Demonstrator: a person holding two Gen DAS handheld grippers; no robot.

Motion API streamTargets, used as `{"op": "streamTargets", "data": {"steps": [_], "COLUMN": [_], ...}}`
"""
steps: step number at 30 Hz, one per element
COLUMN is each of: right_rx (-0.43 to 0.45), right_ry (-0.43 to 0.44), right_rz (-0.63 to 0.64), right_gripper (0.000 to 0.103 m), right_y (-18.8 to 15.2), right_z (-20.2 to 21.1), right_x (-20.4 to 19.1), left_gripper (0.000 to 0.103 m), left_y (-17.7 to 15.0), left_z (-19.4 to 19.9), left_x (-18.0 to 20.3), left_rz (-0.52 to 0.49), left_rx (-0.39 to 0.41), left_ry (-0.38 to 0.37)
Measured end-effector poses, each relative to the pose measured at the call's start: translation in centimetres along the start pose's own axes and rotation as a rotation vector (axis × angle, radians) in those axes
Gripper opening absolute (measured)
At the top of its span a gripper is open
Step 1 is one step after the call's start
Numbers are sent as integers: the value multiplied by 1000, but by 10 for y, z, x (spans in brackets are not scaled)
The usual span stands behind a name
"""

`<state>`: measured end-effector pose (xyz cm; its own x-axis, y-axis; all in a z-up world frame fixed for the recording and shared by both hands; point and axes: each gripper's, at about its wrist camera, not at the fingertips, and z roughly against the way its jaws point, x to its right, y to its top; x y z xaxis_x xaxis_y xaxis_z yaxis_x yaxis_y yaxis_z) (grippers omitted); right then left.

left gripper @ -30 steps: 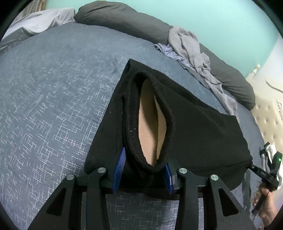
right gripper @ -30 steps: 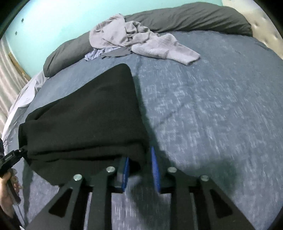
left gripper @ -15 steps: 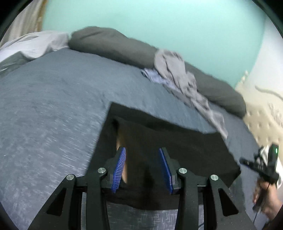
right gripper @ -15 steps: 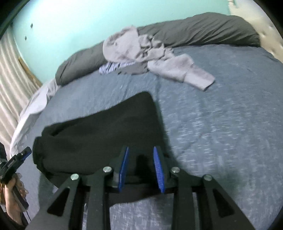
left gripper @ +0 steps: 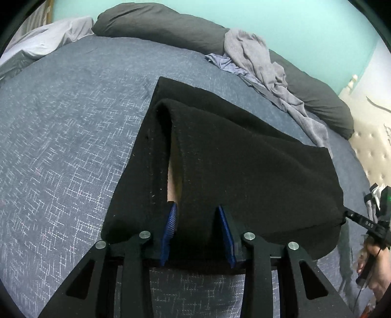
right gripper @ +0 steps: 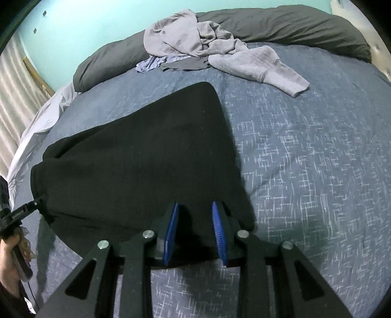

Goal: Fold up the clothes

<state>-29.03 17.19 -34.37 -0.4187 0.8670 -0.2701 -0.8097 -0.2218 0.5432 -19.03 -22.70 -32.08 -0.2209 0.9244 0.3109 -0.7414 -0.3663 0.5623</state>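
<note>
Nearest thing in the left wrist view is the left claw [left gripper: 196, 231] — its blue pads sit apart with the near edge of the black garment [left gripper: 244, 166] bunched between them, but I can't tell if it's actually pinching the fabric. Same deal with the right claw [right gripper: 194, 228]: pads spread, black cloth between them, grip unclear. The garment lies across the middle of the bed [left gripper: 61, 134], on the blue-grey patterned cover, with a fold gaping near the left claw and showing a tan lining [left gripper: 174, 176]. Its far corner points toward the head of the bed. Further back there's a crumpled pile of grey clothes [right gripper: 207, 46] — one sleeve trails out to the right — resting against long dark grey pillows [right gripper: 293, 24], with a teal wall [left gripper: 268, 19] behind.
</note>
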Motion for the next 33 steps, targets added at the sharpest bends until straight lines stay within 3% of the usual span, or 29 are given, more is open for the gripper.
{"op": "streamTargets", "data": {"steps": [5, 12, 13, 15, 16, 26, 33], "right_rx": [80, 58, 47, 25, 14, -103, -196], "right_ry": [47, 120, 138, 174, 188, 248, 232], "right_rz": [-23, 5, 16, 40, 61, 461, 684], "right_gripper": [29, 30, 34, 62, 62, 62, 62], "right_y": [15, 43, 49, 59, 65, 99, 96], "right_z": [21, -1, -7, -19, -26, -83, -117], "right_x": [-6, -43, -53, -73, -82, -203, -241], "left_gripper": [38, 38, 38, 38, 38, 38, 38], "left_y": [1, -2, -2, -2, -2, -4, -5], "left_z": [0, 3, 4, 5, 5, 7, 5], "left_x": [-3, -2, -2, -2, -2, -7, -8], "left_rz": [9, 10, 17, 23, 23, 45, 52], "left_rx": [-2, 1, 3, 4, 4, 1, 2], "left_ry": [-5, -13, -19, -25, -27, -70, -76]}}
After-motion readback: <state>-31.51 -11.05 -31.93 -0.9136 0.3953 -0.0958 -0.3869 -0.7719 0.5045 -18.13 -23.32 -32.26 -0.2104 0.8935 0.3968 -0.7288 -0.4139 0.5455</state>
